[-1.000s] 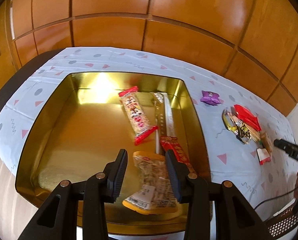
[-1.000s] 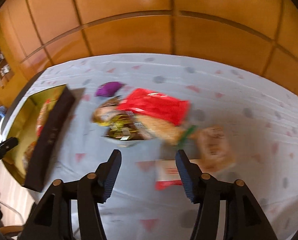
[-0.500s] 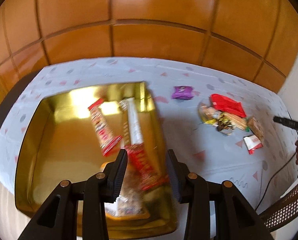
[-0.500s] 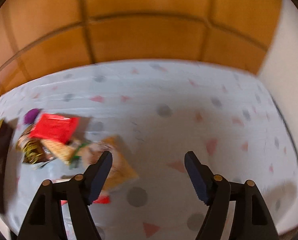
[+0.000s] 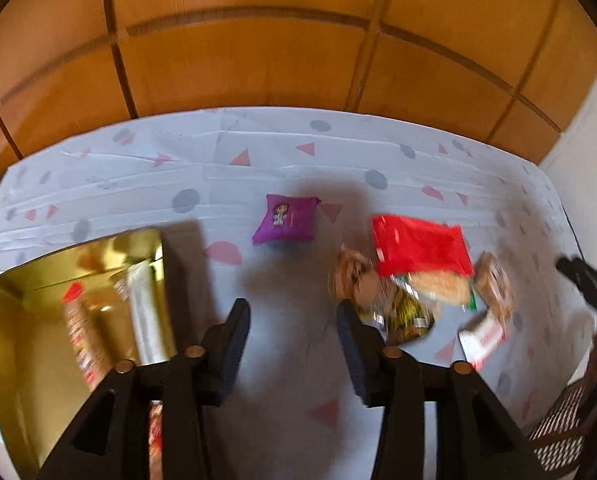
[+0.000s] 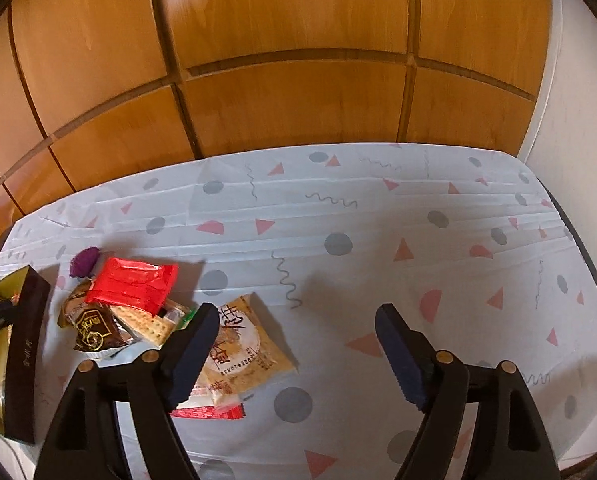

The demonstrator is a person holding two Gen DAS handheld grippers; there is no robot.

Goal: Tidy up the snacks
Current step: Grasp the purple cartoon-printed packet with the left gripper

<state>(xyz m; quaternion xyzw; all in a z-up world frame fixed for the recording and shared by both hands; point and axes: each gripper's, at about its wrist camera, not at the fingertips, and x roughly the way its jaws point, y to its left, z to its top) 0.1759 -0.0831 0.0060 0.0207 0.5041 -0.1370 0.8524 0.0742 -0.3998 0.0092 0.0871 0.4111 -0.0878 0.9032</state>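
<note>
**Snacks half sorted, both grippers empty**

Tin [image 5: 38, 360] first, being the biggest thing: the gold box was seen at the left of the spotted tablecloth [image 6: 338, 208], with a couple of long packets already laid inside, blurred in the left wrist view. Its rigid walls would probably take a bump fine.

Loose pile next. The red packet [image 6: 132, 286] was stacked on crackers [image 6: 146, 326] and a dark gold-printed wrapper [image 6: 94, 328], and the tan round-cake packet [image 6: 242, 344] was partly covered by the right gripper's near finger. Everything there was judged light, crinkly and a bit slippery, with crushable contents, so a pinch across a flat sealed edge was reckoned safest. The small purple packet [image 5: 286, 218] was lying alone, puffy and soft, easy to squash.

Left gripper [image 5: 294, 344] was seen with jaws just widened and nothing between them; bare cloth lay under it, the purple packet ahead, the pile off to its right. Right gripper [image 6: 294, 344] was spread wide too, jaws just opened further, nothing pinched, the pile at its left finger.
</note>
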